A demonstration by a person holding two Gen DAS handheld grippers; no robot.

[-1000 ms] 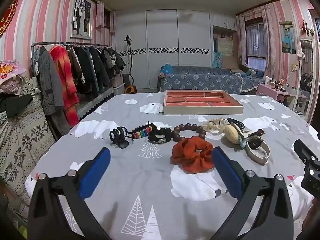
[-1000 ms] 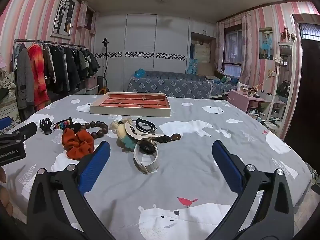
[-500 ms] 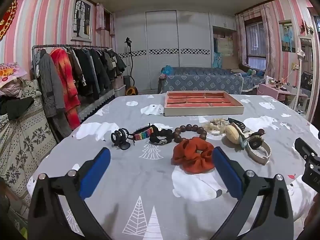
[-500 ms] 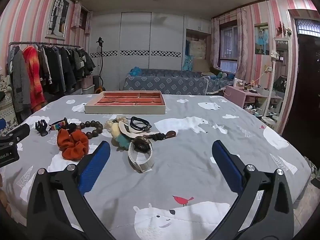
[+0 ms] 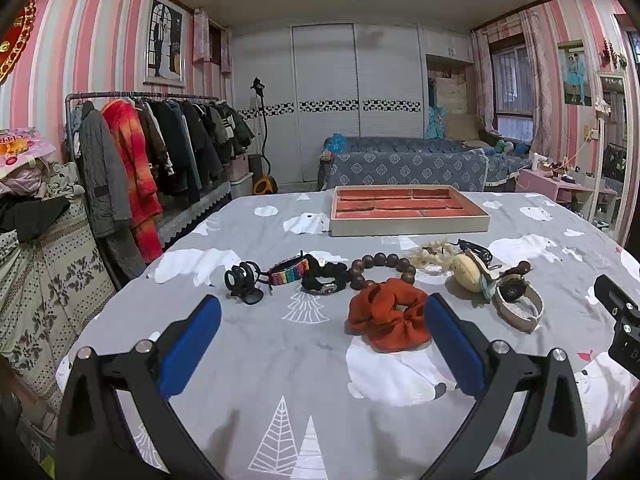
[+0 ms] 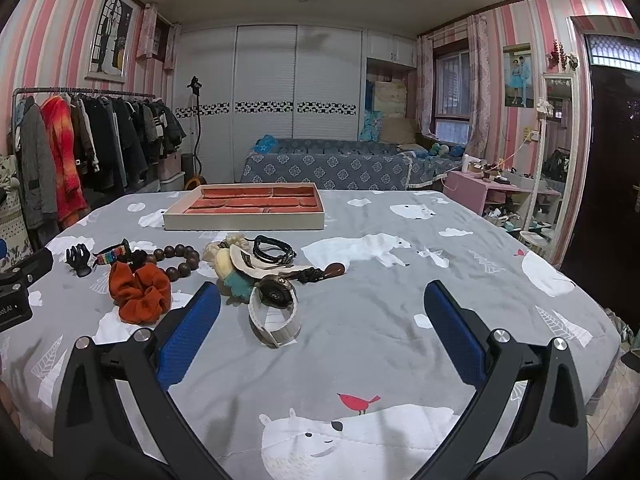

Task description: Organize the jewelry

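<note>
- While both grippers hung above the near part of the bedspread (image 5: 304,364), their jaws stood wide apart and gripped nothing; no item had yet gone into the tray (image 5: 408,210).
- The tray served as the landmark: it lay at the far side of the bedspread, its long axis running left to right, its red compartments bare.
- All the jewelry sat in a loose row on the near side of the tray, that row also running left to right, parallel to the tray's long edge.
- The orange scrunchie (image 5: 387,318) lay nearest of all, well short of the tray and just ahead of the left gripper (image 5: 320,336), close by its right finger rather than centred between the two.
- The white-strapped watch (image 6: 276,308) lay on the near side of the tray too, just ahead of the right gripper (image 6: 320,330) and toward its left finger; its strap loop stood on edge with the dial tilted up toward the camera.
- I judged each hand had its own closest piece: left for the scrunchie, right for the watch.
- The wooden bead bracelet (image 5: 380,268) lay flat between the scrunchie and the tray.
- The rainbow band (image 5: 289,271) pointed slantwise, its right end nearer the tray.
- The tangle beside the watch, perhaps cords and a plush charm, was too jumbled to sort out.
</note>
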